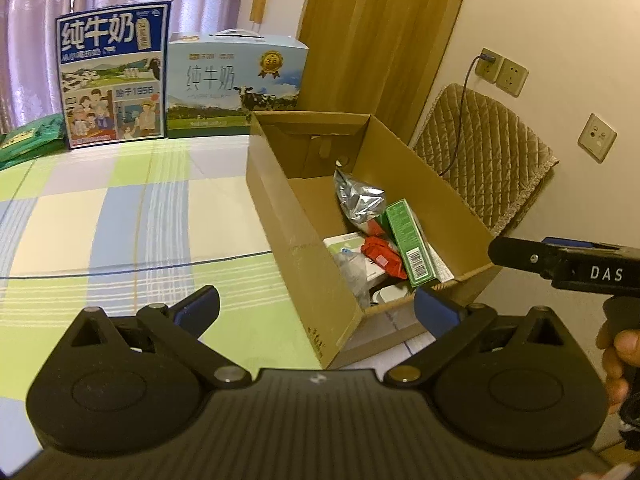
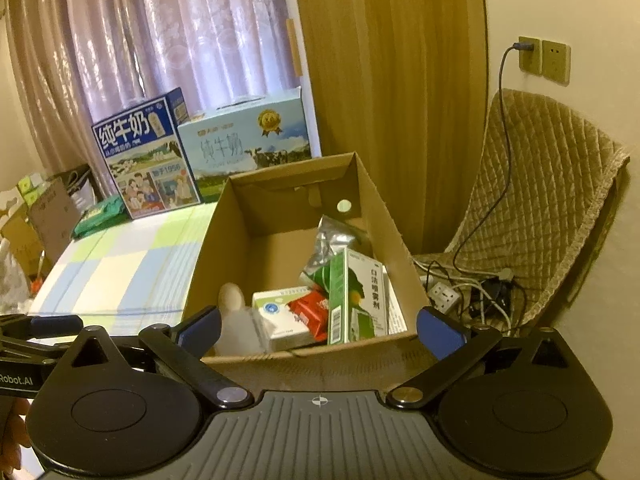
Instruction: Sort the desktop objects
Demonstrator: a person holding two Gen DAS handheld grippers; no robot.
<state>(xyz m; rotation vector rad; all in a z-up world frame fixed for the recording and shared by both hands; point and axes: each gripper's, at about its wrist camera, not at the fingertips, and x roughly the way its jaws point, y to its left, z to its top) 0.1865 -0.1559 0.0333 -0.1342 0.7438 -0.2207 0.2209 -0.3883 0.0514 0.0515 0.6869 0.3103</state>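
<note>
My left tongs [image 1: 316, 308] are spread wide with nothing between the blue pads, hovering over the checked tabletop [image 1: 120, 216] at the near corner of the cardboard box [image 1: 280, 216]. My right tongs [image 2: 319, 326] are spread just as wide and empty, poised at the near wall of the same box, looking down into it. From the left wrist view I can also see the right tongs coming in from the right edge, with fingers of a hand [image 1: 616, 356] wrapped on the grip.

Inside the box lie the sorted things, bunched toward its near right part: a green and white carton [image 2: 356, 296] standing on edge, a red packet [image 2: 310, 308] beside it, a white box with a blue mark [image 2: 280, 316], a crinkled silver pouch [image 2: 332, 248] behind them, and a pale soft item [image 2: 236, 320] in the near left corner.

Beyond the box, two milk cases [image 1: 116, 80] stand side by side at the far edge of the tabletop.
</note>
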